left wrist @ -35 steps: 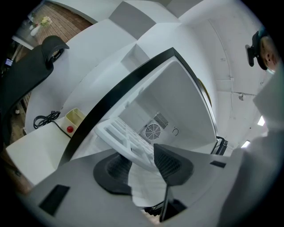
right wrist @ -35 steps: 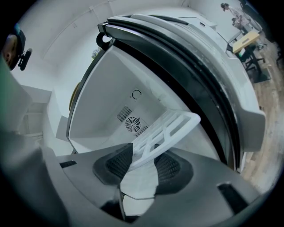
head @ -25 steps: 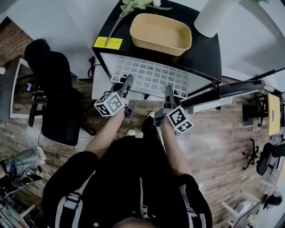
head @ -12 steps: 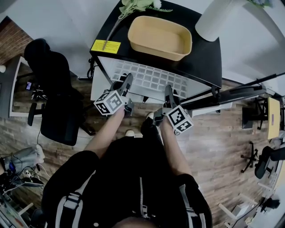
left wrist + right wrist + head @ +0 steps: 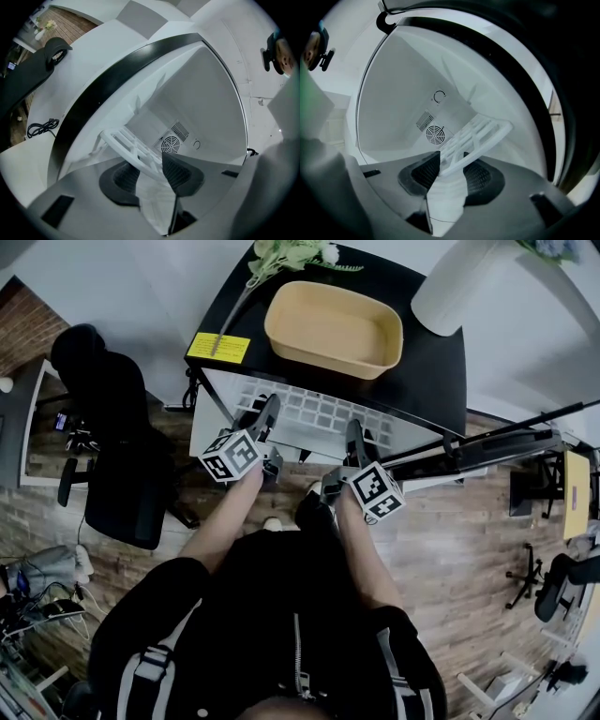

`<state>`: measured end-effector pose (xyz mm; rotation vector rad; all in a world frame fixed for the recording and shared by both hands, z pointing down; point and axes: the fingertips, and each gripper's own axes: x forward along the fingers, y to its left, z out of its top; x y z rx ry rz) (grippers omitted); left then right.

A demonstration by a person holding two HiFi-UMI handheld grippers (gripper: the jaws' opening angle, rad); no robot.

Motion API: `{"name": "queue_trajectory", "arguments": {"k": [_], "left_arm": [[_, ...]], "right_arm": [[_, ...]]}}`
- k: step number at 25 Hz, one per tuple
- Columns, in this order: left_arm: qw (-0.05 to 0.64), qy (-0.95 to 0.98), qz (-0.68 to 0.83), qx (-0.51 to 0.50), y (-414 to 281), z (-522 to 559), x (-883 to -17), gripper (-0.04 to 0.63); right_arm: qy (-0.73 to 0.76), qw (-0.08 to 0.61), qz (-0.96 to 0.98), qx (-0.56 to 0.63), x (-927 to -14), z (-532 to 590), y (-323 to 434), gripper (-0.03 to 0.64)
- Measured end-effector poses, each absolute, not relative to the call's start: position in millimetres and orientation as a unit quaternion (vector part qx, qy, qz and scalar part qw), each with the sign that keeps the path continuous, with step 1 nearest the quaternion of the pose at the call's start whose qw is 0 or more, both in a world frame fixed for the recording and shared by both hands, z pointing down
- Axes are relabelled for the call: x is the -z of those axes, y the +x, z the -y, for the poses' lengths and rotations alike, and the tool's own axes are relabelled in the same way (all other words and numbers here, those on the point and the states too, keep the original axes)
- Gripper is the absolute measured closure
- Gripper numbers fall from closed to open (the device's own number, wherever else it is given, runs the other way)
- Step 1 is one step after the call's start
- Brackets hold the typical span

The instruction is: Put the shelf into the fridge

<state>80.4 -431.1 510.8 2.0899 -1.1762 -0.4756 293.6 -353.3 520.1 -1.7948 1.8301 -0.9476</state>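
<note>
Since the shelf (image 5: 319, 416) has to slide in level, I hold its near edge at two spots: left gripper (image 5: 270, 411) and right gripper (image 5: 353, 435) each pinch the rim, jaws fairly wide. Flat white plastic grid, rigid. Partly inside the fridge (image 5: 427, 352), near its front edge. Walls smooth, white; round fan grille (image 5: 435, 134) at back.

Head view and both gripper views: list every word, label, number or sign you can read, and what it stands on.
Yellow label on the fridge top: print too small to read.
Marker cubes: black-and-white square patterns, no words.
Round mark on the fridge's back wall: no letters.
Nothing else readable.
</note>
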Motion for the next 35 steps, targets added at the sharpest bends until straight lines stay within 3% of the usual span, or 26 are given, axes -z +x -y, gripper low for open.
{"name": "queue_trajectory", "arguments": {"k": [25,31,35], "left_arm": [[0.349,0.802,0.447,0.186,85.8,440.5,-510.9,0.436],[0.296,0.836,0.442,0.136,79.6,403.3,-511.4,0.426],[0.236,0.862,0.442,0.082,77.9,381.4,-509.2,0.473]], "right_arm": [[-0.627,0.191,-0.673,0.343,-521.6,369.6,297.7,0.446],[-0.606,0.189,-0.69,0.348,-526.2,338.6,289.9,0.456],[-0.612,0.147,-0.703,0.329,-536.3,312.9,281.7,0.506]]}}
